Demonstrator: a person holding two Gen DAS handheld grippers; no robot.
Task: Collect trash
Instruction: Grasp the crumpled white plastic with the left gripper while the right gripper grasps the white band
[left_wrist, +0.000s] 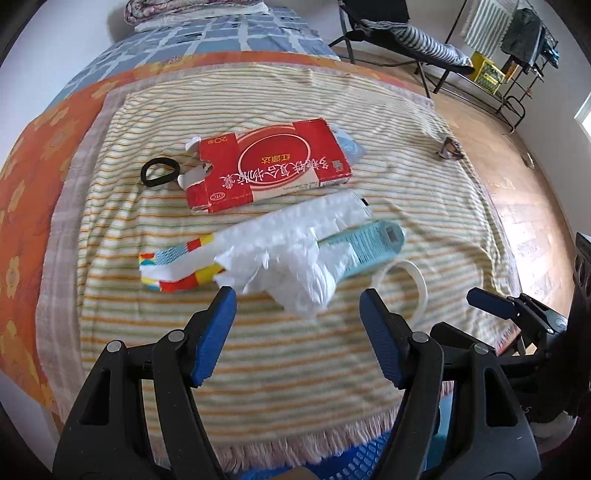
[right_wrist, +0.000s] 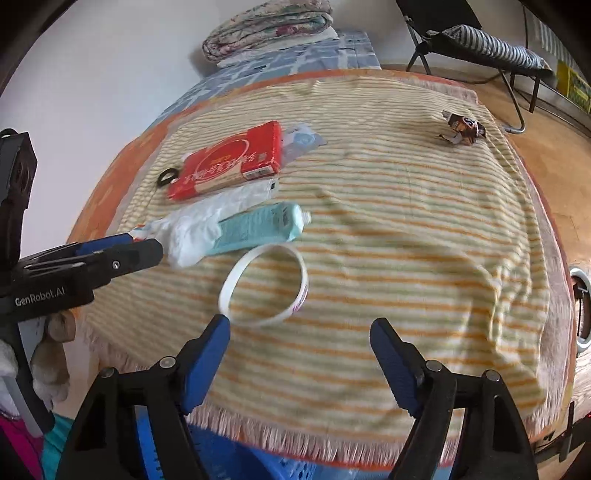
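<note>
Striped blanket (left_wrist: 280, 354) on a bed is carrying the trash. Left tongs (left_wrist: 297, 306) are hanging apart, empty, just short of the white bag (left_wrist: 291, 258); right tongs (right_wrist: 299, 338) are apart too, near the ring (right_wrist: 264, 286). Best to be closing on the crumpled bag edge only. Counting: one red box (left_wrist: 266, 166), one tube (left_wrist: 373, 240), one bag, one ring, one hair tie (left_wrist: 159, 171), one wrapper (right_wrist: 463, 127).

Partly buried under the crumpled white bag (left_wrist: 295, 254): the teal tube (left_wrist: 373, 245) and a colourful wrapper (left_wrist: 173, 267). Tucked behind the red box (left_wrist: 266, 166), a pale packet (left_wrist: 347, 144) with only one corner showing, print too small to read. Cut off by the lower edge in both views, a blue basket (right_wrist: 258, 465) below the bed's fringed blanket (right_wrist: 369, 350); too small to identify, the crumpled brown wrapper (right_wrist: 463, 127).
</note>
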